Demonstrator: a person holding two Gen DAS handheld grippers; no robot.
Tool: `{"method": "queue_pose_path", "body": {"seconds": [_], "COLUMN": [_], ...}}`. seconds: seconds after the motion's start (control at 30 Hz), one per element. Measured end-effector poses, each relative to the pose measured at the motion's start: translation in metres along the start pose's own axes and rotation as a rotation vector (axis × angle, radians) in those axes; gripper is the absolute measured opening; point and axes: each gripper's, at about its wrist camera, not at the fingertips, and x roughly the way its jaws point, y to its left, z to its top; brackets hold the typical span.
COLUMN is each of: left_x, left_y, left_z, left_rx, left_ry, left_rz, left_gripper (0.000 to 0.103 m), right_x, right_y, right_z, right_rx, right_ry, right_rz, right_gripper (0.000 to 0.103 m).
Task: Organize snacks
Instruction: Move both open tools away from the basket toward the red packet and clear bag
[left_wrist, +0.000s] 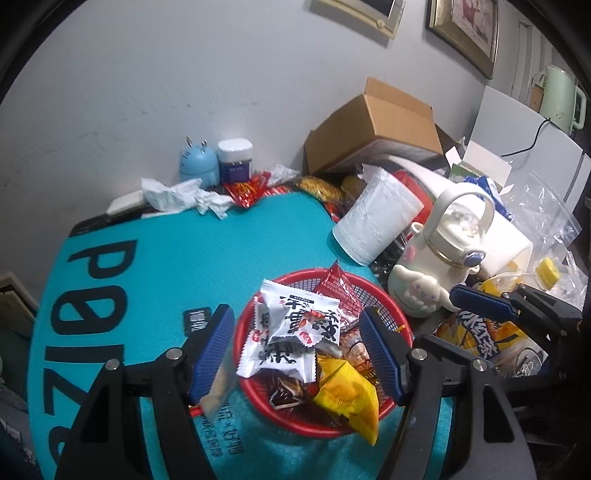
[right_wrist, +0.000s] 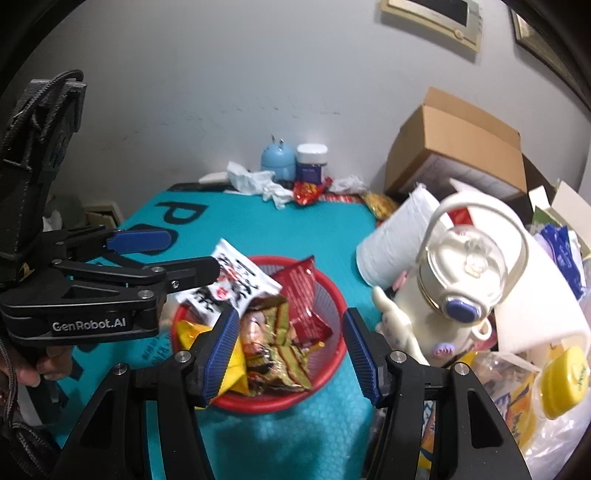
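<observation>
A red mesh basket (left_wrist: 400, 334) sits on the teal mat (left_wrist: 207, 254), filled with snack packets: white ones with black lettering (left_wrist: 295, 325), a dark red one (left_wrist: 338, 286) and a yellow one (left_wrist: 349, 400). My left gripper (left_wrist: 297, 352) is open above the basket with nothing between its pads. A clear packet lies under its left finger (left_wrist: 214, 354). In the right wrist view my right gripper (right_wrist: 290, 354) is open over the same basket (right_wrist: 332, 295), above a green and gold packet (right_wrist: 275, 354). The left gripper (right_wrist: 162, 254) shows there at the left, open, by the white packet (right_wrist: 236, 284).
A cream character bottle (left_wrist: 436, 269) and a roll of white paper (left_wrist: 373, 221) stand right of the basket. Behind are crumpled tissues (left_wrist: 184, 195), a red packet (left_wrist: 245, 190), a blue jar (left_wrist: 234, 160), and a cardboard box (left_wrist: 376, 125). A yellow-capped bottle (right_wrist: 563, 380) lies among bags at the right.
</observation>
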Motion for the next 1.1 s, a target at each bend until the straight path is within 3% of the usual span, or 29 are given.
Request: {"method": "queue_pose_path", "body": {"seconds": [0.57,1.1], "left_x": [-0.074,-0.107], "left_y": [0.001,0.029], "left_z": [-0.026,-0.085], "left_rx": [-0.002,-0.106], "left_ry": [-0.102,-0.080], "left_rz": [0.063,0.162], "left_gripper": [0.069,0.069], "right_x": [-0.032,-0.021], "right_y": [0.045,0.094], "right_z": [-0.002,-0.025], "right_rx": [-0.075,-0.138], "right_ry": [-0.071,-0.021], "right_rz": [0.080,0.191], "right_gripper": [0.058,0.058]}}
